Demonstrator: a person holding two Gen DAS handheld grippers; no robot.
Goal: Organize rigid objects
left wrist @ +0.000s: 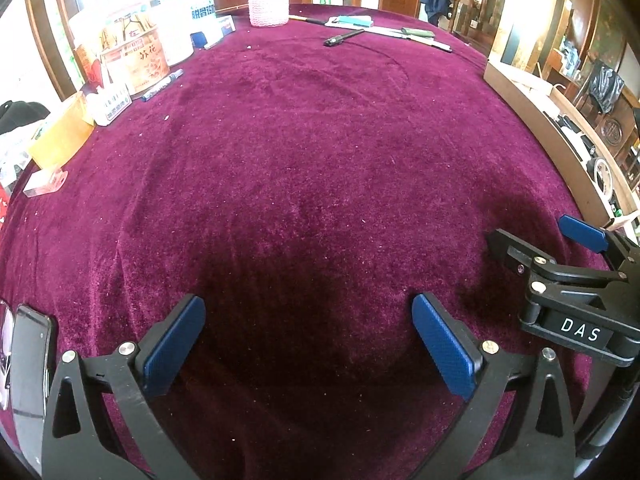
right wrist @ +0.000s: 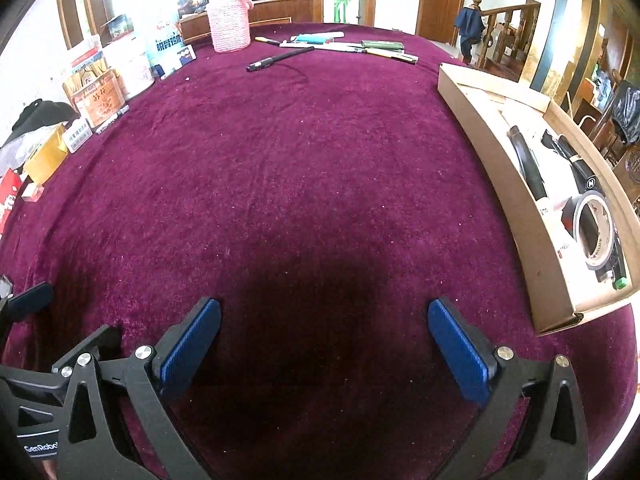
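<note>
Nothing is held yet: both the left gripper (left wrist: pixel 308 344) and right gripper (right wrist: pixel 324 348) are spread. Pens (right wrist: pixel 280 60) must be reached, likely for the box (right wrist: pixel 496 184).

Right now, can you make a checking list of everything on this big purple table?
Surface: purple velvet cloth, bare in the middle.
Job's things: black pen and more pens at the far edge; cardboard box on the right holds a tape roll.
Clutter: packets and tins on the left; pink knitted holder.
Grippers: left gripper and right gripper open, empty.
Cables: nothing seen.
Surroundings: wooden doors, staircase.
</note>
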